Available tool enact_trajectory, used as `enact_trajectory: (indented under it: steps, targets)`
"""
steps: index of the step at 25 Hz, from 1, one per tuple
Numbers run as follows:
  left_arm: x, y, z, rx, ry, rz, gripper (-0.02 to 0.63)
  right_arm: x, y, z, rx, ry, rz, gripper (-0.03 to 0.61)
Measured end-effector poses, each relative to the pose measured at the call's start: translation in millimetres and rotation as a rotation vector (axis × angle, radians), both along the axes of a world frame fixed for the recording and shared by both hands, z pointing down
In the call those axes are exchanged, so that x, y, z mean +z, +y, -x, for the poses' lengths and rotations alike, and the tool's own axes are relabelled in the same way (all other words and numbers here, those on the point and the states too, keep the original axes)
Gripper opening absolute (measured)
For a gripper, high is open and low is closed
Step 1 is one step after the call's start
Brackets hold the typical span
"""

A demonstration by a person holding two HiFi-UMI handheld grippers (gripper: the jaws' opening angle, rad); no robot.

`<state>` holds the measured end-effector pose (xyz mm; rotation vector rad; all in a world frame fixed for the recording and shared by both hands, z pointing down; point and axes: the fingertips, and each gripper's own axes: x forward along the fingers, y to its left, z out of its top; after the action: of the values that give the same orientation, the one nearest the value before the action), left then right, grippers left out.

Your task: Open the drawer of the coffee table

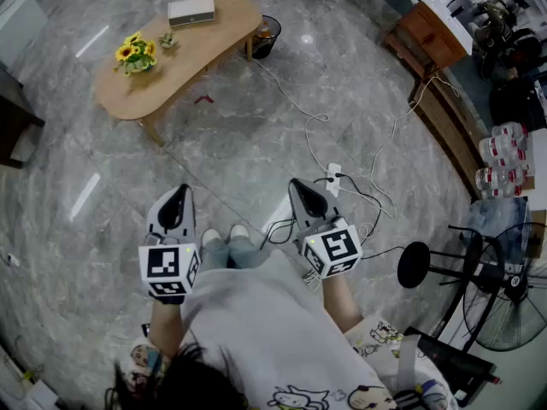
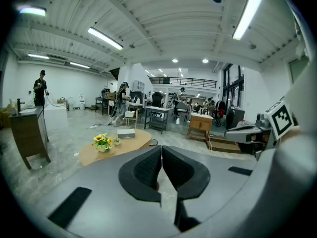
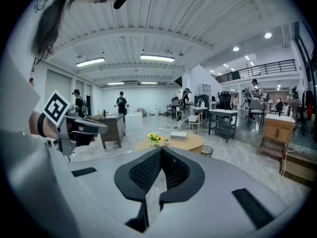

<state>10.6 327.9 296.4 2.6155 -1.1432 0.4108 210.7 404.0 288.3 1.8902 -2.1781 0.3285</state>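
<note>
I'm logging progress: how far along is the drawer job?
Nothing done yet: the coffee table stands across the floor, untouched. In hand: nothing; left gripper and right gripper are shut and empty. Left: approach, grip the drawer, pull it open.

A low, kidney-shaped wooden desk (image 1: 205, 48) stands on the glossy grey marble floor (image 1: 248, 139). In the head view its top carries a flat white box (image 1: 191, 10) near the right end, a pot of sunflowers (image 1: 135, 55) toward the left, and a small green plant (image 1: 167, 39) between them. A dark bin (image 1: 267, 34) stands on the floor just beside the desk's right end. A white cable (image 1: 291, 101) trails across the floor to a power strip (image 1: 334, 178).
</note>
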Motion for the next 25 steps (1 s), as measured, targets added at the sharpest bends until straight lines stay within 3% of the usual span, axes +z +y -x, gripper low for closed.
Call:
enact_trajectory:
  steps: [10, 14, 25]
  targets:
    - [1.1, 8.5, -16.6, -0.044, 0.012, 0.002, 0.014, 4.4, 15.9, -30.0, -0.012, -0.077, -0.033, 0.005]
    - [4.9, 13.0, -23.1, -0.046, 0.012, 0.014, 0.108, 2.5, 19.5, -36.2, -0.037, -0.133, -0.049, 0.083]
    - [3.6, 9.9, -31.9, -0.045, -0.027, 0.020, 0.207, 9.0, 16.3, -46.1, -0.055, -0.209, -0.038, 0.170]
